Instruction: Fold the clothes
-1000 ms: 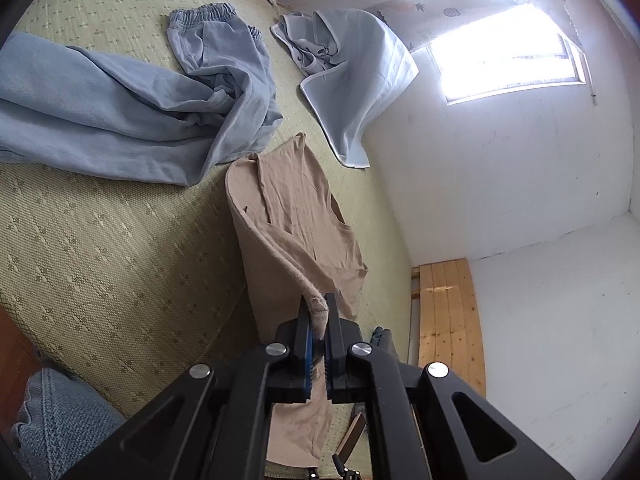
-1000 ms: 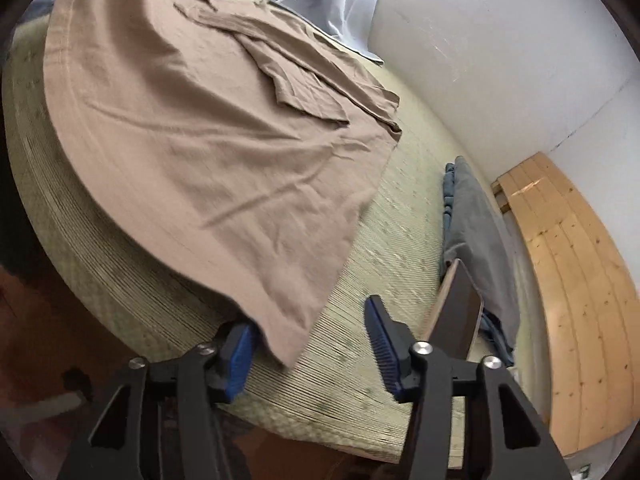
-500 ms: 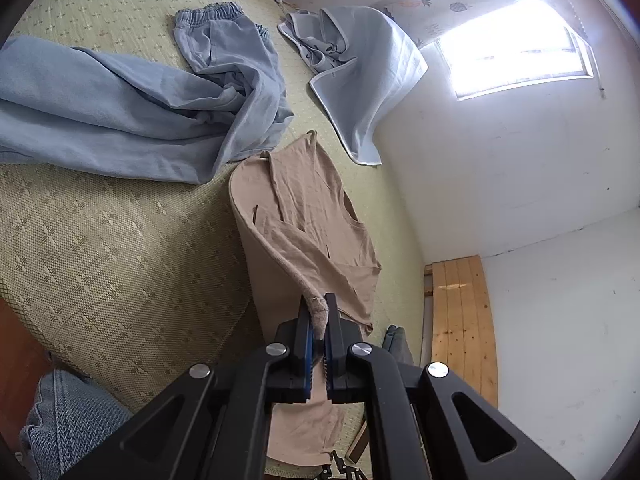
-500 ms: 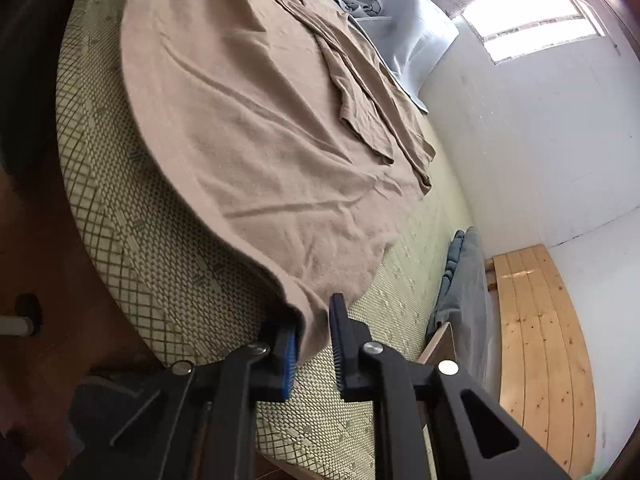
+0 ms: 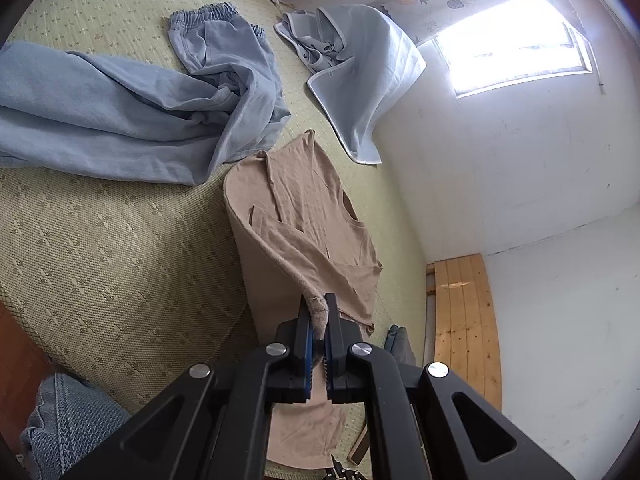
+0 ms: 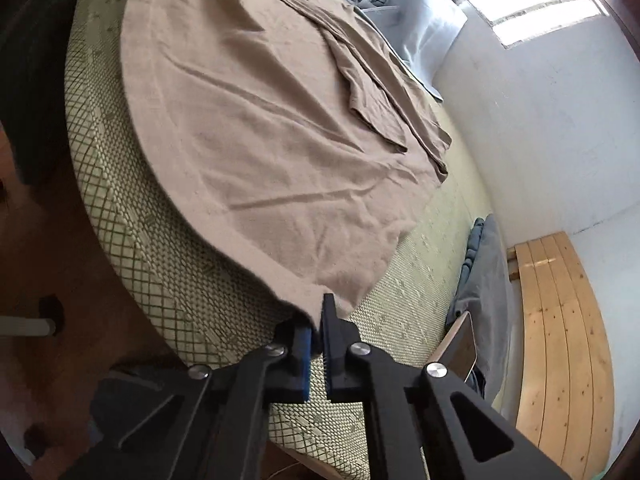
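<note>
Left gripper (image 5: pixel 318 322) jaws clamped on tan shirt (image 5: pixel 304 216) fabric, bunched at 12 o'clock; right gripper (image 6: pixel 319 322) jaws pinch the shirt's hem corner.

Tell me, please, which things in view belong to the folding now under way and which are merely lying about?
In hand:
- tan shirt, spread on the mat
- left gripper, shut on one corner of it
- right gripper, shut on its hem

Lying about:
- blue trousers
- pale blue garment against the wall
- dark folded cloth at the mat's edge
- wooden boards
</note>
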Motion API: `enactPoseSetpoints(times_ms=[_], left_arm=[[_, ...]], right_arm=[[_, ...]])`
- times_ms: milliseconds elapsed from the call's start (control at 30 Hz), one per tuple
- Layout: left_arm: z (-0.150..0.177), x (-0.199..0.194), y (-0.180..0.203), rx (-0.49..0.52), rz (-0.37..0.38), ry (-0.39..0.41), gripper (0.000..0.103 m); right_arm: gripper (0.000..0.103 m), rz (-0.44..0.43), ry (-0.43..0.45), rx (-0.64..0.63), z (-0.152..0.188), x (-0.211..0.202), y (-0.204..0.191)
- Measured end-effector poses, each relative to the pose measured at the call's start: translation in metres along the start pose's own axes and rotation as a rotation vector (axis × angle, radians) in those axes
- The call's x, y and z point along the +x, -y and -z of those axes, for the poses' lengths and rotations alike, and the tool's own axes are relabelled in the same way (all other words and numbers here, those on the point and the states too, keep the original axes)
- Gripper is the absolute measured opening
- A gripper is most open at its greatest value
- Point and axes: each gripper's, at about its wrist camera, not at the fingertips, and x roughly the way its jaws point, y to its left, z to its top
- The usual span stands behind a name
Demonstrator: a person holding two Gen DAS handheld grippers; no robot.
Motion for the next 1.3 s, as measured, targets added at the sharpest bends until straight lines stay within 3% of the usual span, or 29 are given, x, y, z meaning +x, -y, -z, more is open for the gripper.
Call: enactPoseSetpoints(times_ms=[167,400,633,767,1000,1167,1300], left_arm=[[0.0,-0.008,0.002,0.004,-0.015,0.017,0.002],[0.007,-0.026,0.001,0.012,-0.026,0.022,0.002],[0.018,-0.05,0.002,0.02,-0.032,0.013,0.002],[0.029,-0.069,0.005,0.029,-0.028,-0.002,0.002],[0.046,-0.105,0.007,0.037,-0.016,-0.016,0.002],[0.052,-0.14,0.016,0.078,-0.005,0.018,0.002],[0.05,-0.151,0.016,0.072,-0.007,0.027,0.002]], right_arm=[[0.001,0.036,0.012,0.026,-0.001,-0.021,0.027],[0.0,0.076,0.054,0.104,0.0,-0.081,0.091],[0.0,0.128,0.11,0.06,-0.02,-0.141,0.135],[0.0,0.095,0.102,0.044,-0.022,-0.171,0.162],[0.0,-0.004,0.098,0.009,-0.023,-0.232,0.174],[0.0,-0.052,0.127,0.011,-0.025,-0.272,0.179],[0.0,-0.082,0.135,0.036,-0.025,-0.28,0.187]])
